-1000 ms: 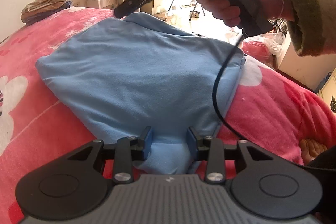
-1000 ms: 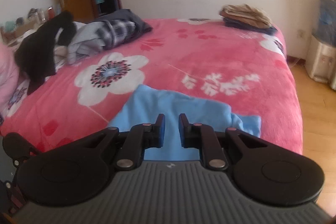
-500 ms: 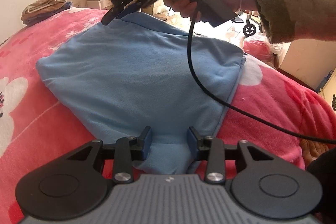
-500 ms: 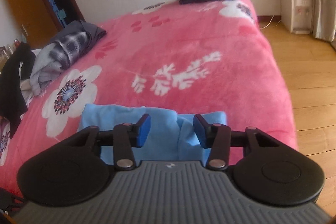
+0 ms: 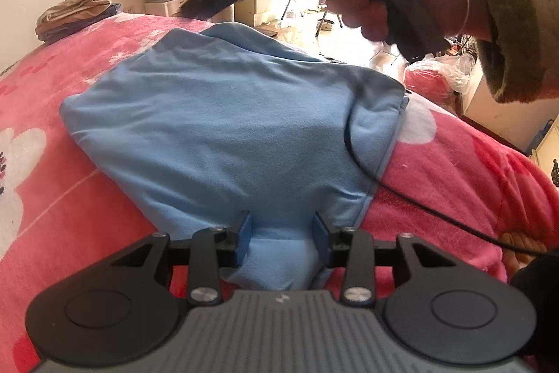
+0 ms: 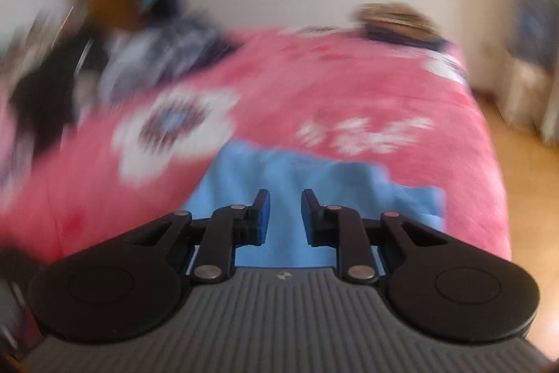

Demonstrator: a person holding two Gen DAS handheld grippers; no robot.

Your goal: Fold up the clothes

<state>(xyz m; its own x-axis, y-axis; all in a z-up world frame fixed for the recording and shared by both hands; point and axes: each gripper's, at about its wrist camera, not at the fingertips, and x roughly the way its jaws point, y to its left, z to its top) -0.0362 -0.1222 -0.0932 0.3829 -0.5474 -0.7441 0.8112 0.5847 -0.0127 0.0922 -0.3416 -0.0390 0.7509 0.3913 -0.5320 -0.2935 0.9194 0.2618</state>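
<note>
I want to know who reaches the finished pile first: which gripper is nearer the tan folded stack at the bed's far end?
Right. The right gripper hovers over the blue garment's far edge, toward the tan stack; the left gripper pinches its near corner.

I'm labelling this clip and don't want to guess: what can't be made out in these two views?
- Right wrist view: motion blur smears the clothes pile and the far stack; garments unreadable.
- Left wrist view: the right gripper is blurred, so its fingers' opening is unreadable there.
- Left wrist view: the blue garment's near corner runs under the left gripper; whether the fingers press it is unclear.
</note>
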